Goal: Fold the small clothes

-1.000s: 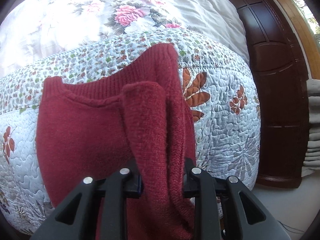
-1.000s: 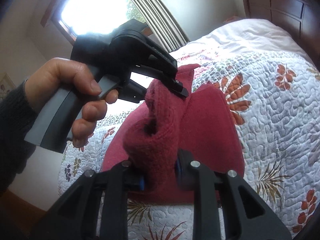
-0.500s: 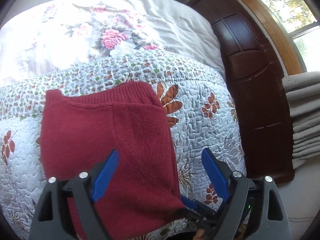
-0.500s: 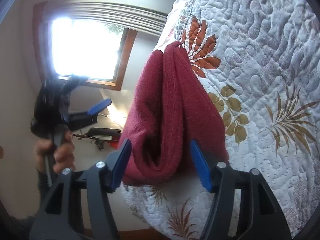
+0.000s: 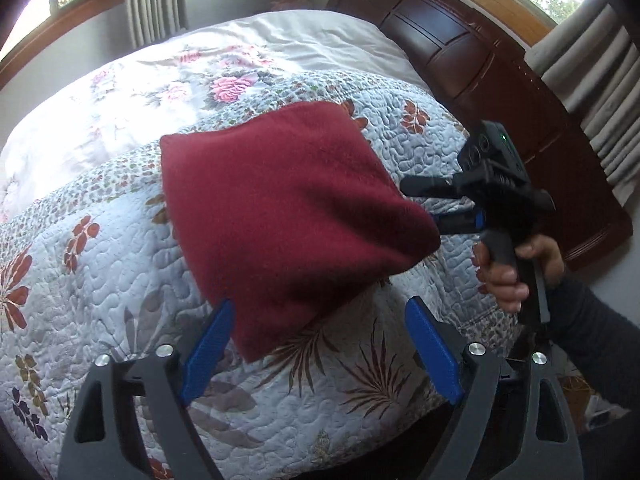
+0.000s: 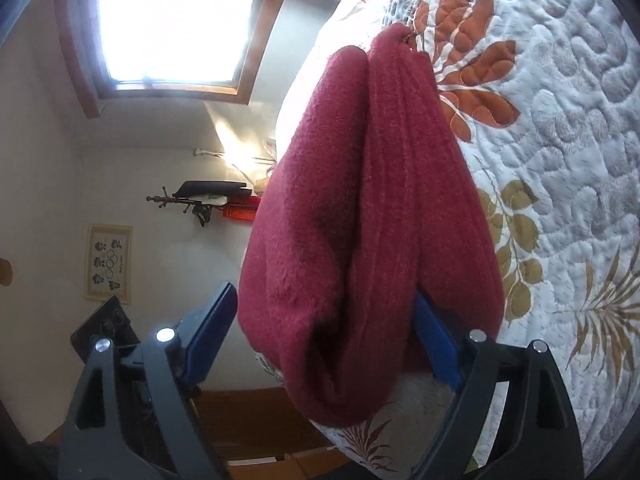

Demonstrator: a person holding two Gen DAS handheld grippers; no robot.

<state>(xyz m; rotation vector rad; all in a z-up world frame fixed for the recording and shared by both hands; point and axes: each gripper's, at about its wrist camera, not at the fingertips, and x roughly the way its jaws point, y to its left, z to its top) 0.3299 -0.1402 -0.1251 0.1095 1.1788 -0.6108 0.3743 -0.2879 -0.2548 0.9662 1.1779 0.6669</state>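
Observation:
A dark red knitted sweater (image 5: 280, 208) lies folded on the quilted bedspread (image 5: 100, 280), near the bed's corner. My left gripper (image 5: 320, 352) is open and drawn back from the sweater's near edge, touching nothing. A hand (image 5: 508, 268) holds my right gripper (image 5: 436, 208) at the sweater's right side. In the right wrist view the right gripper (image 6: 324, 342) is open, with the thick folded edge of the sweater (image 6: 360, 220) bulging between its blue pads (image 6: 212, 340). The right-hand pad is partly hidden behind the cloth.
A floral duvet (image 5: 160, 92) covers the far part of the bed. A dark wooden headboard (image 5: 480, 80) and grey curtains (image 5: 592, 92) stand at the right. The right wrist view shows a window (image 6: 168, 24), wall hooks (image 6: 200, 200) and a framed picture (image 6: 108, 264).
Both grippers were shut on the sweater a second ago and have opened. The sweater now lies folded over on the quilt. My left gripper has pulled back from it.

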